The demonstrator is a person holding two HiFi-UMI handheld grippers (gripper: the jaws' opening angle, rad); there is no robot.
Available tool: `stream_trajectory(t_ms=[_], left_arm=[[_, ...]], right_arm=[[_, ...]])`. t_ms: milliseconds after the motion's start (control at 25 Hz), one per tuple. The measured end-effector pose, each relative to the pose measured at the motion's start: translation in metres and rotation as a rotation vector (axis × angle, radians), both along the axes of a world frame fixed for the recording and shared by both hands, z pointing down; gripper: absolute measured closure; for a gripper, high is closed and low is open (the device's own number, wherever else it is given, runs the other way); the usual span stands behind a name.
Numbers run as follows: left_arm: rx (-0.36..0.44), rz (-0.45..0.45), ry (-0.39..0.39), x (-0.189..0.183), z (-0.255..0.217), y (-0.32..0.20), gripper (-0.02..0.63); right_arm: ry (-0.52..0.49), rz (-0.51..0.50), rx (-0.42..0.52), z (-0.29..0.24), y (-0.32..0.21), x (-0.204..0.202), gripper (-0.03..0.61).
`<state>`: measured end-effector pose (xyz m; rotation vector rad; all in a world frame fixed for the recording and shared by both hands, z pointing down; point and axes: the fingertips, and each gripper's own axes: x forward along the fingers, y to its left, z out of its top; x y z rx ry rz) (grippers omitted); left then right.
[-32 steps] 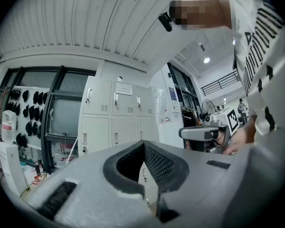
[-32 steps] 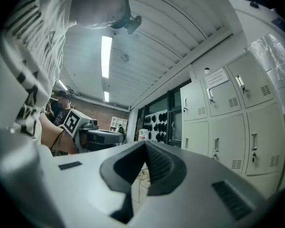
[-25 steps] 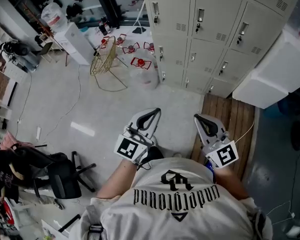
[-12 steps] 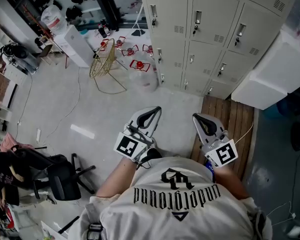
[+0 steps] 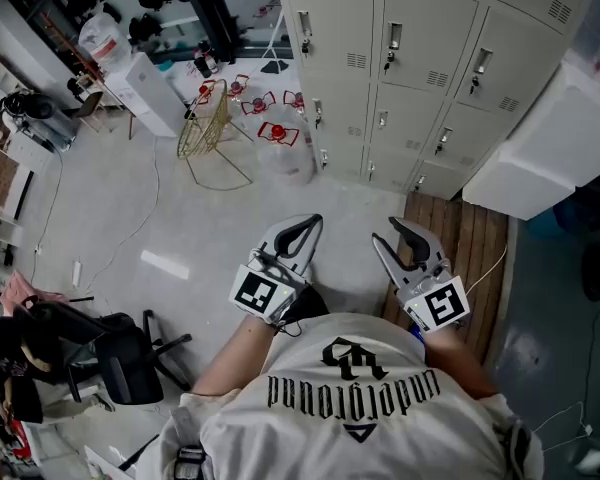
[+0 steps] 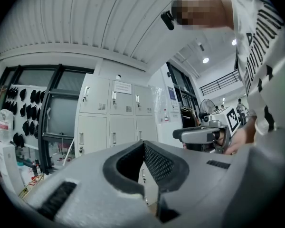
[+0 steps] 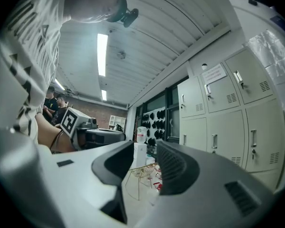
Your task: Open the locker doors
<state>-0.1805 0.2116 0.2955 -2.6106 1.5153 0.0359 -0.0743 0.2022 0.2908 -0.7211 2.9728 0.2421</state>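
Locker doors (image 5: 417, 28) shut, long axis upright, facing open floor (image 5: 230, 218) well ahead; left gripper (image 5: 305, 224) jaws together, empty; right gripper (image 5: 388, 232) jaws just opened narrowly, nothing between.

Bright ceiling light (image 7: 102, 46); rims warped, perhaps blurred.

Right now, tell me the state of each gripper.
Left gripper: closed, holding nothing.
Right gripper: open, jaws have just been opening, nothing between them.
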Motion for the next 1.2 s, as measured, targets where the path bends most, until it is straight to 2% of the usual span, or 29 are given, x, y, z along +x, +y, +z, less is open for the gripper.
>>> stream_trajectory(t_ms=[120,240,400,560,760,1200], left_arm=[[-0.001,-0.002,-0.010,-0.010,0.009,-0.009,0.606],[-0.037,0.007,0.012,-0.017,0.012,-0.021,0.606],[-0.046,0.031,0.031,-0.033,0.010,-0.045,0.607],[-0.025,0.052,0.026,-0.059,0.010,-0.078,0.607],[-0.051,0.069,0.043,-0.104,0.012,-0.124,0.607],[-0.053,0.141,0.035,-0.223,-0.003,-0.215,0.607]], right_arm=[[0.010,-0.005,-0.023,0.005,-0.008,-0.009,0.405],[0.024,0.002,-0.064,0.010,-0.017,-0.021,0.389],[0.022,0.024,-0.029,0.010,-0.040,-0.037,0.376],[0.031,0.040,-0.041,0.014,-0.071,-0.062,0.376],[0.041,0.049,-0.055,0.017,-0.115,-0.113,0.373],[0.045,0.105,-0.060,0.000,-0.207,-0.235,0.371]])
